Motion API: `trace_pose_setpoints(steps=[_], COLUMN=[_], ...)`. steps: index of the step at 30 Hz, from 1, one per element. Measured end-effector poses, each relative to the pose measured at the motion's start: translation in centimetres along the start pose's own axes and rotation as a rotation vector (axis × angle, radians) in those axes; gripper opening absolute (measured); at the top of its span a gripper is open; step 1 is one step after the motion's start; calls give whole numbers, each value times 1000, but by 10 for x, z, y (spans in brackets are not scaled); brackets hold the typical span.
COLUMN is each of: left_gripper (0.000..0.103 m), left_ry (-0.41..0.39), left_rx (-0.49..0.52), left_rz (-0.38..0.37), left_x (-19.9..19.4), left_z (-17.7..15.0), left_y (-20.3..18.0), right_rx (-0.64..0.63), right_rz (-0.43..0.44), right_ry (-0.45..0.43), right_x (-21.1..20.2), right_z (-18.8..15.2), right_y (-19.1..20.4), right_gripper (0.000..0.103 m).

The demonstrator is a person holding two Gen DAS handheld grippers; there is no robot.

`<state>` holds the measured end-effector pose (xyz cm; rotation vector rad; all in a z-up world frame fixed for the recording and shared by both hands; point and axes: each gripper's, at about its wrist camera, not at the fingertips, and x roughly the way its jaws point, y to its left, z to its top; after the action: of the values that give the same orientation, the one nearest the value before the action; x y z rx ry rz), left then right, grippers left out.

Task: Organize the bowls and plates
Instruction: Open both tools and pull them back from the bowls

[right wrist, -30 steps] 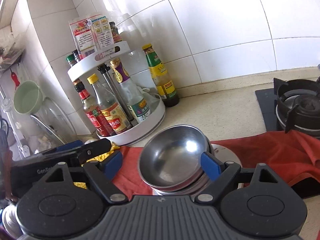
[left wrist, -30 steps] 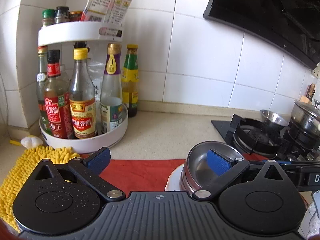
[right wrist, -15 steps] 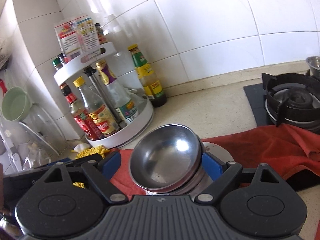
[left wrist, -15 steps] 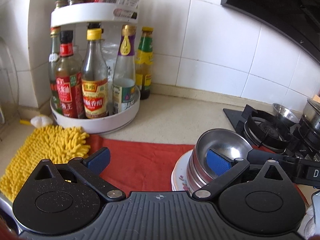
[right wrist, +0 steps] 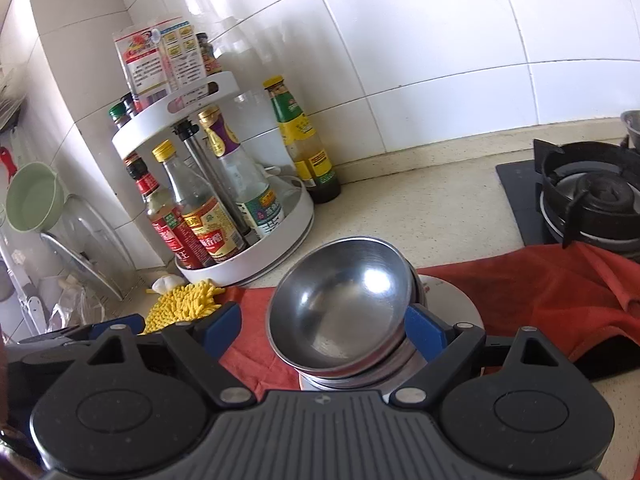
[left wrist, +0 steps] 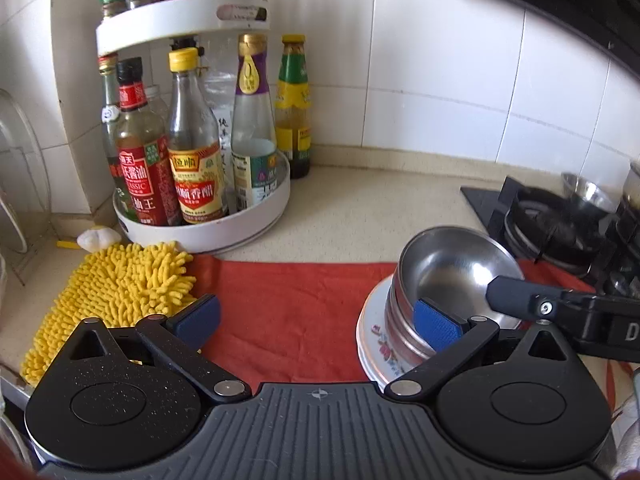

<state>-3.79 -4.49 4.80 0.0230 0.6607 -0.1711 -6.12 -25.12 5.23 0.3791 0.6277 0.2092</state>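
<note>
The stack of steel bowls (right wrist: pixel 340 312) is being kept on a white plate (left wrist: pixel 374 344), which is lying on the red cloth (left wrist: pixel 288 304) on the table (left wrist: pixel 360 212), approx. at 3 o'clock in the left view and at centre in the right view. The top bowl is being seen tilted, w/ its mouth turned toward 10 o'clock in the right view, prob. because it is not seated fully in the bowls under it. The right tool (right wrist: pixel 322 332) is being held wide open around the stack, one blue pad on each side; contact cannot be confirmed. The left tool (left wrist: pixel 318 320) is also being held open, w/ nothing gripped; its right pad is standing just beside the stack. The spice rack (left wrist: pixel 200 216) and the yellow mop pad (left wrist: pixel 116 288) are being left at 10 o'clock, the stove (right wrist: pixel 592 200) at 2 o'clock, so the cloth is prob. being used as the sorting area.
</note>
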Motion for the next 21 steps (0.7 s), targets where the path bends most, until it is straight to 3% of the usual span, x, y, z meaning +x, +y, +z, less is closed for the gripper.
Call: trace_pose_setpoints(steps=[6,11,14,18,21], left_gripper=[103,103,103,103,103], left_ry=[-47,-90,-112,-144,-85], left_rx=[-85,-176,-196,-118,-128], left_rz=[-28,-113,-94,34,-10], left_x=[-7,-12,-17,-29,-23], left_z=[5,5,3,5,4], left_y=[3,7,4,-10,-13], right_rx=[-25,-32,-33,-50,-66], right_rz=[23,29,38,34,13], right_ry=[3,8,6,-2,-2], right_x=[-5,-14,-19,-23,-23], right_z=[7,10,10,10,9], right_y=[-2,-9,-13,-12,-11], right_gripper=[87,88,88,88,88])
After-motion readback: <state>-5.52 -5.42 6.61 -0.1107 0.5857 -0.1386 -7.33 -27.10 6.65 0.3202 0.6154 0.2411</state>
